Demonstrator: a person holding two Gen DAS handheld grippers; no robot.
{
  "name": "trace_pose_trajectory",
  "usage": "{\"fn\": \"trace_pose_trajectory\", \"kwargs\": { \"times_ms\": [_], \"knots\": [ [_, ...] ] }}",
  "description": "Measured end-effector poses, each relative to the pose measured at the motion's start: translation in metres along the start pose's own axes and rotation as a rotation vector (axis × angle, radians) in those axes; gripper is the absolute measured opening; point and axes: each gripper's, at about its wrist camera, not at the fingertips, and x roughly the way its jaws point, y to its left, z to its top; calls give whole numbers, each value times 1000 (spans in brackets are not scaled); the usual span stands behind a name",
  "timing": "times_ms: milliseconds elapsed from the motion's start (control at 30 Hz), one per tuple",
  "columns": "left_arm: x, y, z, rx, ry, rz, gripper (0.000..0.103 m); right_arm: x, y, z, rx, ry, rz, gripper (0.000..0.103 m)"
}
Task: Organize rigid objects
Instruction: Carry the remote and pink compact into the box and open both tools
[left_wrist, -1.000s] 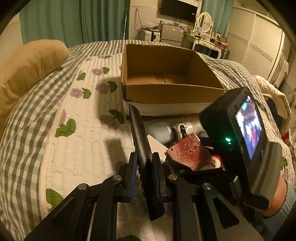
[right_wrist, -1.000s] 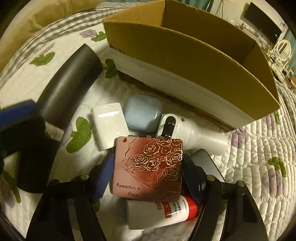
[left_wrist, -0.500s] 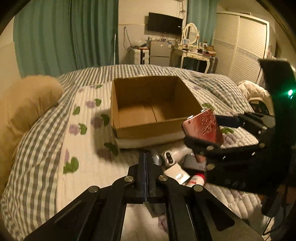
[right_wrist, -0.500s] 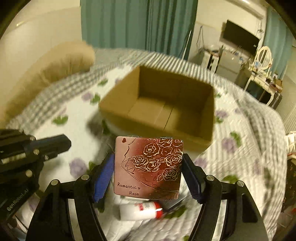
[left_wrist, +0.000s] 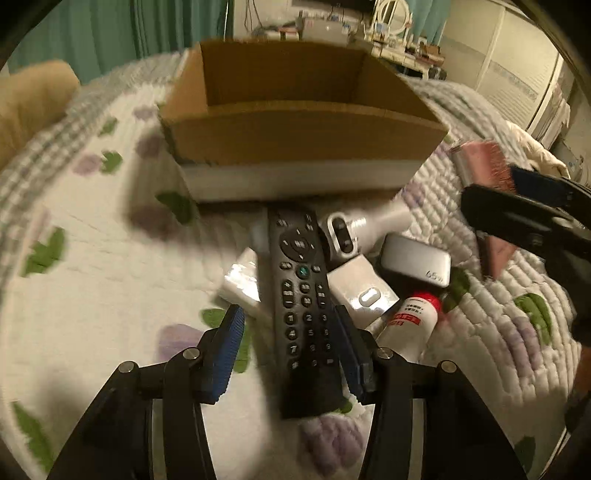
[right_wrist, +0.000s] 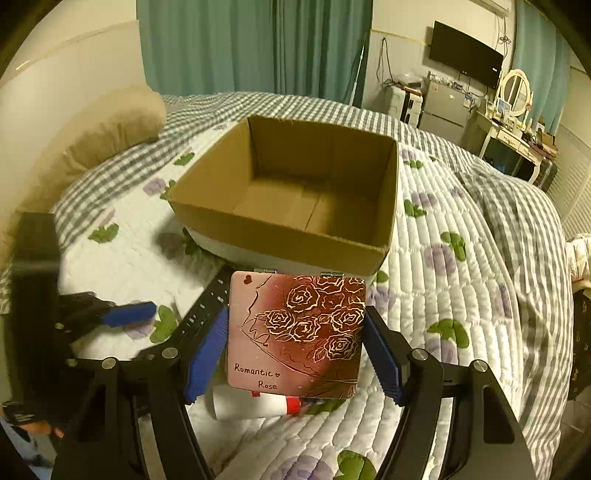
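An open, empty cardboard box (right_wrist: 295, 206) stands on the bed and also shows in the left wrist view (left_wrist: 295, 122). My right gripper (right_wrist: 295, 347) is shut on a pink rose-printed compact case (right_wrist: 295, 332), held above the bed in front of the box; the case shows at the right in the left wrist view (left_wrist: 480, 166). My left gripper (left_wrist: 291, 350) stands open around a black remote control (left_wrist: 303, 295), which lies between the fingers with a gap on the left side.
A pile lies in front of the box: a white handheld device (left_wrist: 354, 232), a grey power bank (left_wrist: 417, 262), white chargers (left_wrist: 240, 284), a red-capped white bottle (left_wrist: 410, 321). A tan pillow (right_wrist: 103, 136) is at the left. The quilted bedspread (right_wrist: 461, 295) surrounds everything.
My left gripper has opened from a shut grip on the remote's edge and lowered; the remote now lies flat, buttons up, between the fingers. My right gripper lifted the case off the pile and holds it steady.
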Motion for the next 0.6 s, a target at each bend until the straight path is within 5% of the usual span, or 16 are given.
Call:
{"fn": "trace_pose_trajectory", "kwargs": {
  "times_ms": [100, 200, 600],
  "knots": [
    [16, -4, 4, -10, 31, 3, 51, 2, -2, -1, 5, 4, 2, 71],
    [15, -8, 8, 15, 20, -11, 32, 1, -4, -1, 9, 5, 1, 71],
    [-50, -10, 21, 49, -114, -20, 31, -15, -8, 13, 9, -37, -1, 71]
  ]
}}
